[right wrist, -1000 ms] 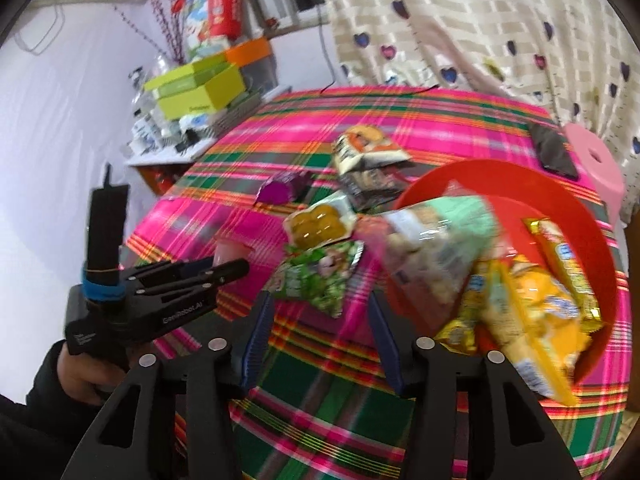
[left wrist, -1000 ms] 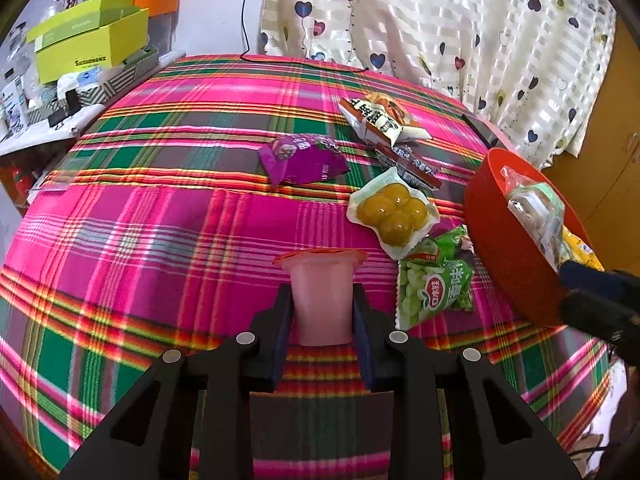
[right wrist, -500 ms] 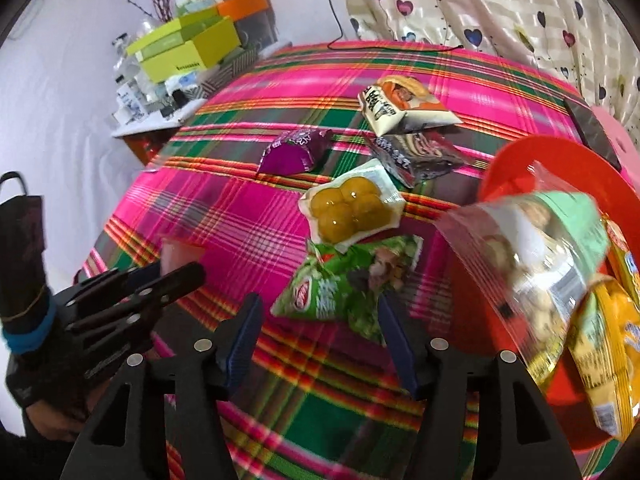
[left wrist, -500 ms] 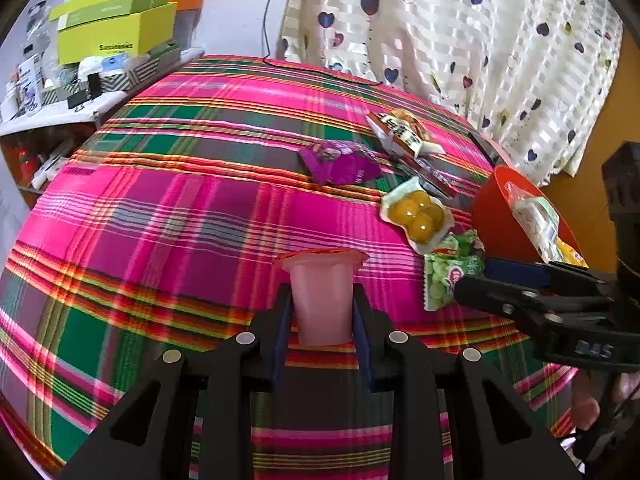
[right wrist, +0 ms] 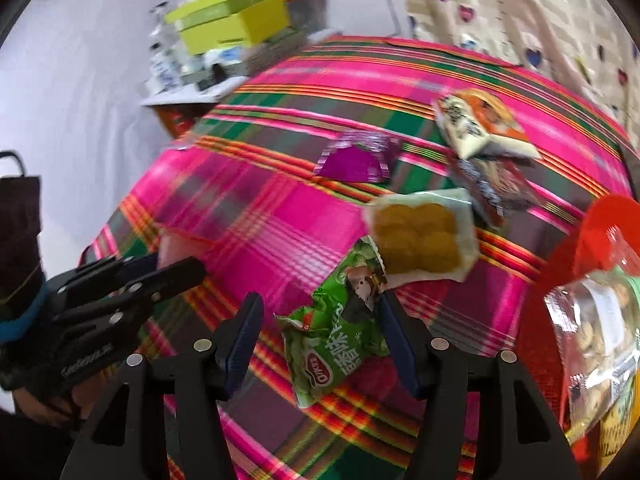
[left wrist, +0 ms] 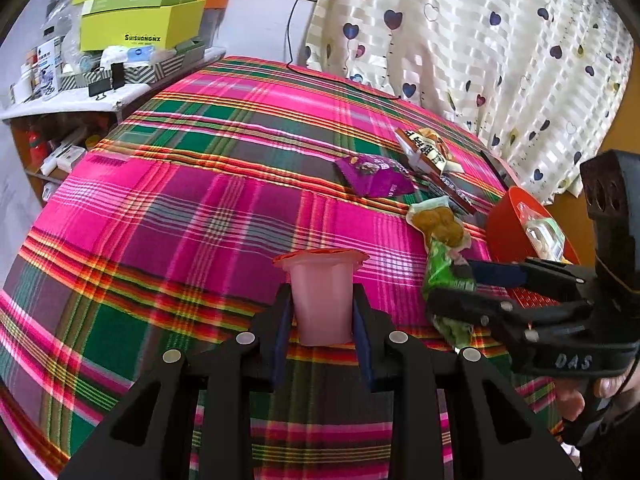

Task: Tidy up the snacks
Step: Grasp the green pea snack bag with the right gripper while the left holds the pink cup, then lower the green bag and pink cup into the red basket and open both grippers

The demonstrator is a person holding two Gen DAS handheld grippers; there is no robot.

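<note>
My left gripper (left wrist: pixel 322 312) is shut on a pink jelly cup (left wrist: pixel 322 288) with an orange lid, held upright above the plaid tablecloth (left wrist: pixel 200 220). The cup (right wrist: pixel 176 246) and the left gripper (right wrist: pixel 172 268) also show at the left of the right wrist view. My right gripper (right wrist: pixel 318 308) is open, low over a green snack packet (right wrist: pixel 340 344) that lies between its fingers; the pads do not press on it. In the left wrist view the right gripper (left wrist: pixel 450 286) hovers at that green packet (left wrist: pixel 440 268), beside the red bowl (left wrist: pixel 508 224).
The red bowl (right wrist: pixel 560 280) at the right holds several packets. On the cloth lie a packet of yellow round cakes (right wrist: pixel 420 236), a purple packet (right wrist: pixel 352 160), a white and orange packet (right wrist: pixel 476 124) and a dark packet (right wrist: pixel 496 188). A cluttered shelf with green boxes (left wrist: pixel 140 28) stands far left.
My right gripper has swung left from over the red bowl, come down over the green packet and spread its jaws wider. My left gripper has drifted sideways, still gripping the pink cup.
</note>
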